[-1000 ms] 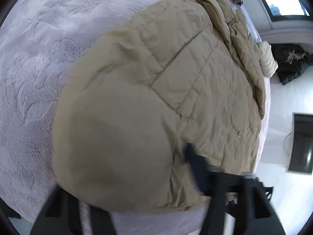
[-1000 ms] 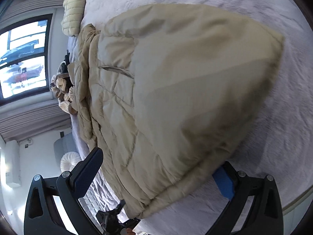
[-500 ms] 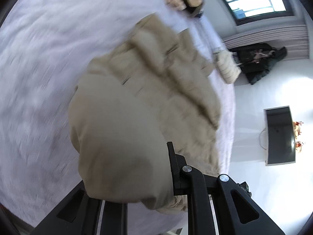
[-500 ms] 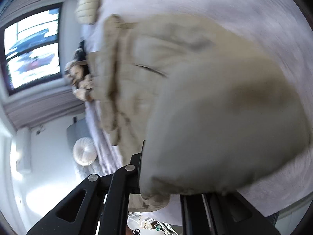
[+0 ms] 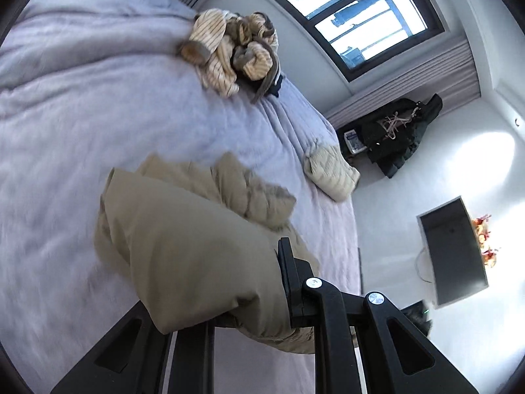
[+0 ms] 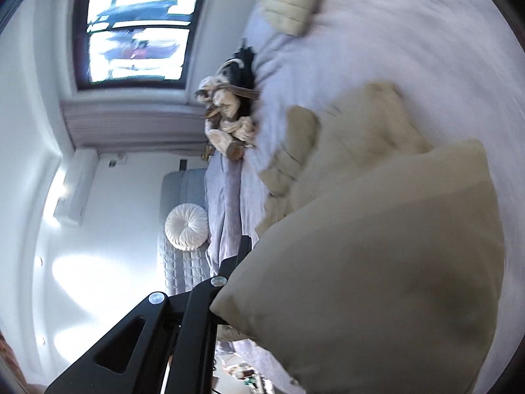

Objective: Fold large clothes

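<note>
A large beige padded jacket [image 5: 197,246] lies on the lilac bed cover [image 5: 82,124]. Its near edge is lifted off the bed and bunched over its far part. My left gripper [image 5: 236,295] is shut on that raised edge. Only its right finger [image 5: 288,275] shows, since the cloth drapes over the other. In the right wrist view the same jacket [image 6: 377,262] fills the lower right. My right gripper [image 6: 295,282] is shut on the jacket's edge, with its left finger [image 6: 241,256] visible and the other hidden by cloth.
A heap of striped and brown clothes [image 5: 236,52] sits at the bed's far edge below a window [image 5: 354,16]. A folded cream quilted garment [image 5: 331,174] lies near the bed's corner. Dark coats [image 5: 397,131], a wall screen [image 5: 452,249] and a round white cushion [image 6: 187,226] stand beyond the bed.
Both grippers shut on the jacket's near edge and rose with it. The jacket, flat a second ago, now hangs from them and folds toward its far part.
</note>
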